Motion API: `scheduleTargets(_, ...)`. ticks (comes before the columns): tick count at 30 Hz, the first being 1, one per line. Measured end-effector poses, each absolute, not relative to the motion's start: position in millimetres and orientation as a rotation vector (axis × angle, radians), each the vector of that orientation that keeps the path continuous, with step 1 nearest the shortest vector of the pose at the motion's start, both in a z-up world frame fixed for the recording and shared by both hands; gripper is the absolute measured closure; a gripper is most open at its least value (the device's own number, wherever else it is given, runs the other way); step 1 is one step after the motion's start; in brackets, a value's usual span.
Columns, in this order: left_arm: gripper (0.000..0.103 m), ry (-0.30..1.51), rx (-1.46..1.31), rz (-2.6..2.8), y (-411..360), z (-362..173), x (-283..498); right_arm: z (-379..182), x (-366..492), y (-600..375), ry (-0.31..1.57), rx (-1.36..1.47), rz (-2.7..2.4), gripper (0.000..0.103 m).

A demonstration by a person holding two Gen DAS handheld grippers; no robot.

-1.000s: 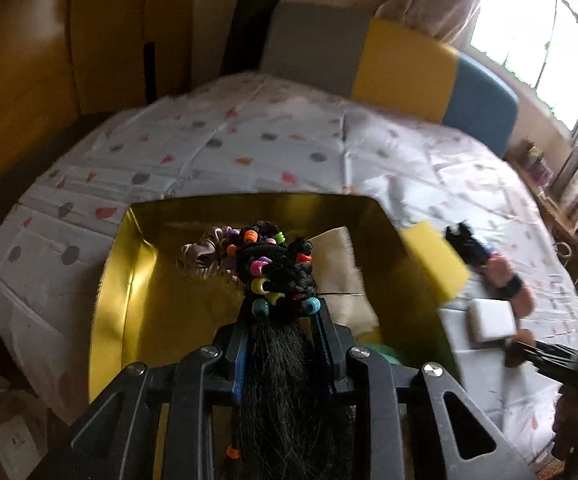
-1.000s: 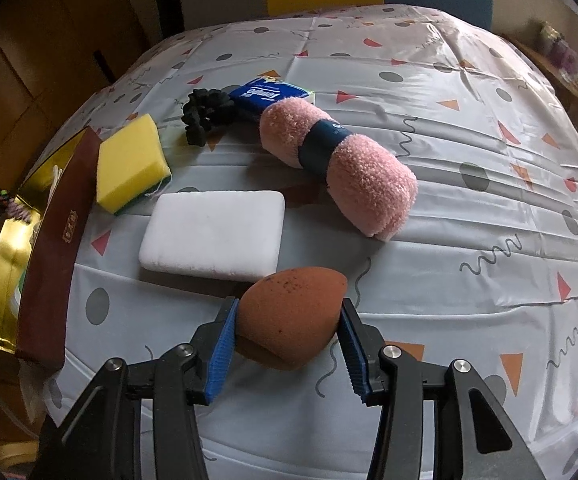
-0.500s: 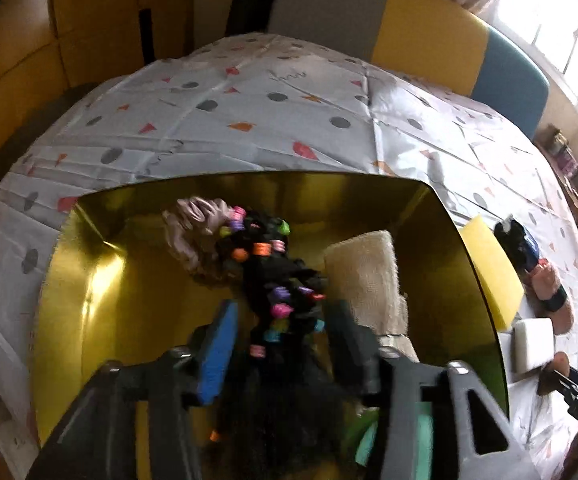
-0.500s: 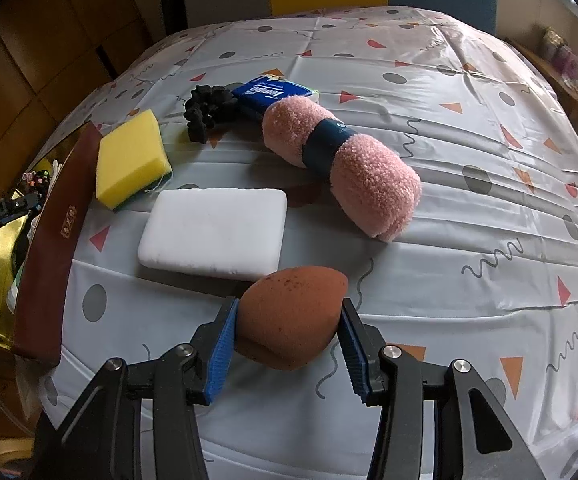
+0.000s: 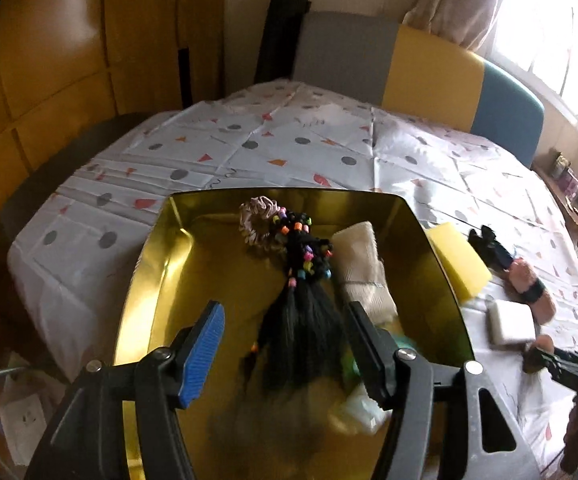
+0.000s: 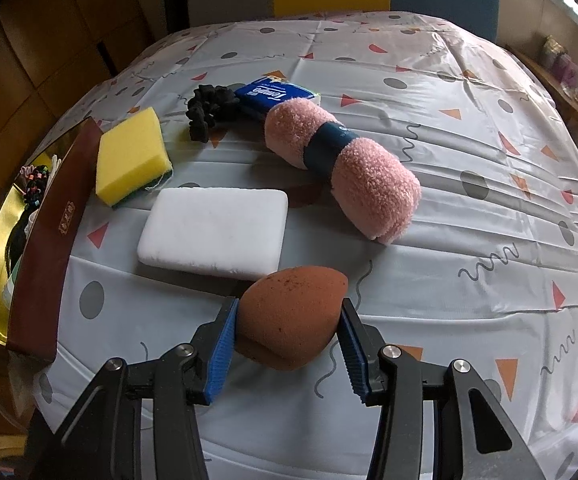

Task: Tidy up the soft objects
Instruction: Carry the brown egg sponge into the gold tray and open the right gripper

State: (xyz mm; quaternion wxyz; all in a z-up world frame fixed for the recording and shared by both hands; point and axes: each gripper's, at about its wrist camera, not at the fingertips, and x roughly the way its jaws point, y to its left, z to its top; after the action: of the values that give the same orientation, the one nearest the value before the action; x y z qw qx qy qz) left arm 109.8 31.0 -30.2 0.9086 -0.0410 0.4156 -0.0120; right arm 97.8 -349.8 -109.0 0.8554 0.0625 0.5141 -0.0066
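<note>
Hairpiece [image 5: 303, 312] in box [image 5: 145, 280], between opening left tool [image 5: 285, 332] | right tool [image 6: 287, 334] pinching sponge [image 6: 291, 316]

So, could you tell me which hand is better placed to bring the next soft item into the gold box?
The right. The right gripper is shut on the brown sponge. The left gripper's jaws are opening above the beaded hairpiece lying in the gold box.
</note>
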Motion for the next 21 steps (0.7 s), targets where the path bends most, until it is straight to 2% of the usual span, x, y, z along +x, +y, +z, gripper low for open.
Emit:
scheduleTargets(17,0.040,0.798,-0.069,-0.036,33,-17,48,-111,95,-340,1.072,0.069,-0.031,0.055)
scheduleTargets(21,0.040,0.794,-0.070,-0.036,37,-17,45,-107,95,-339,1.075,0.072,-0.045,0.059)
